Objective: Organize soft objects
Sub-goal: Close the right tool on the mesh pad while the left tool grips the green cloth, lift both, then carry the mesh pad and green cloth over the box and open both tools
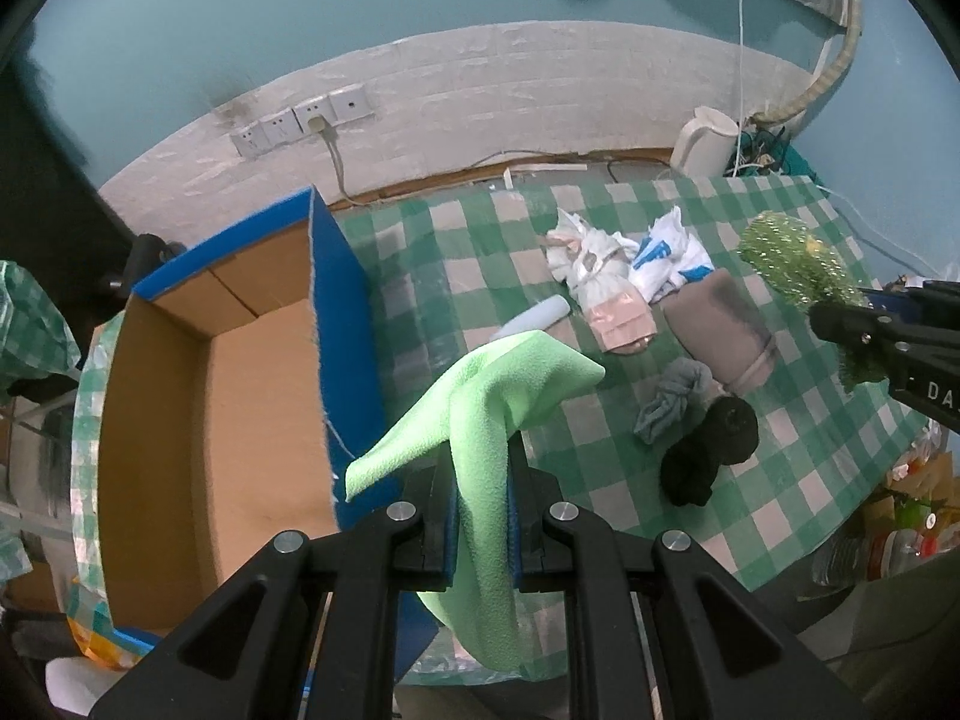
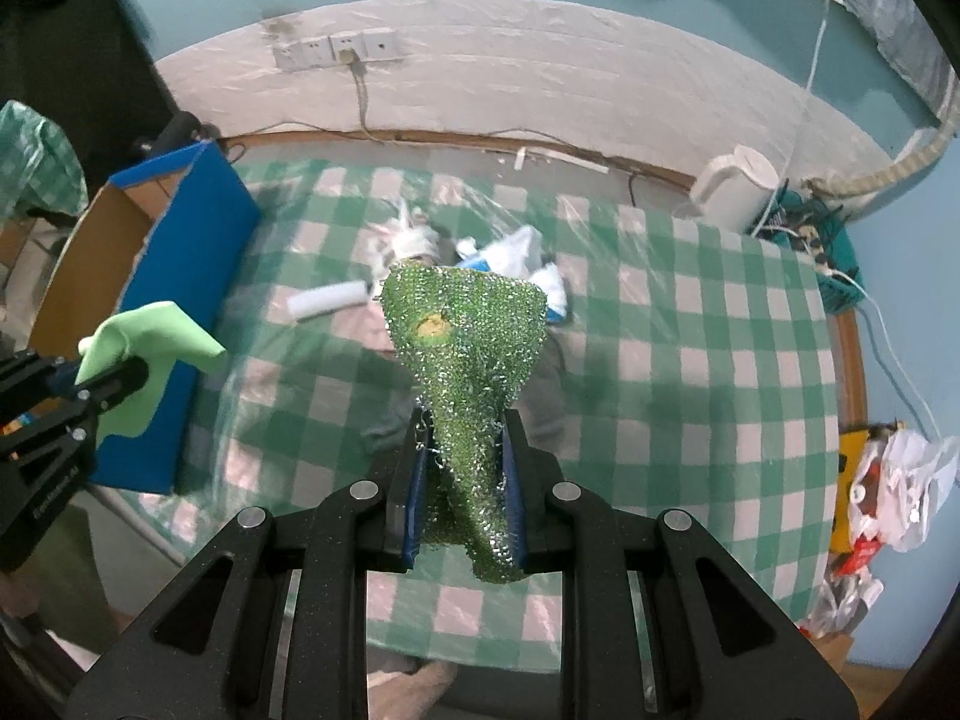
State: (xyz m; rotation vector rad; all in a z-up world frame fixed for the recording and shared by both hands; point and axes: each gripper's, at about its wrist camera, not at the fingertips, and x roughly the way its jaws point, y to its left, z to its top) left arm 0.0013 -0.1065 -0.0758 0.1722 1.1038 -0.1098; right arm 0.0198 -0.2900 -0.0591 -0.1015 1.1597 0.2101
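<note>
My left gripper (image 1: pixel 480 480) is shut on a light green cloth (image 1: pixel 480 420), held above the table just right of the blue cardboard box (image 1: pixel 342 312); it also shows in the right wrist view (image 2: pixel 150 336). My right gripper (image 2: pixel 465 450) is shut on a glittery green mesh scrubber (image 2: pixel 468 330), held above the table's middle; the scrubber shows at the right in the left wrist view (image 1: pixel 792 264). On the checked tablecloth (image 1: pixel 456 252) lie a white and pink bundle (image 1: pixel 600 288), a white-blue cloth (image 1: pixel 666 258), a taupe rolled cloth (image 1: pixel 720 324), a grey sock (image 1: pixel 672 402) and a black sock (image 1: pixel 708 450).
The box is open and its brown inside (image 1: pixel 228 408) shows nothing in it. A pale blue roll (image 1: pixel 534 318) lies by the box. A white kettle (image 2: pixel 738 186) and tangled cables stand at the table's back right. Bags sit on the floor at the right (image 2: pixel 888 480).
</note>
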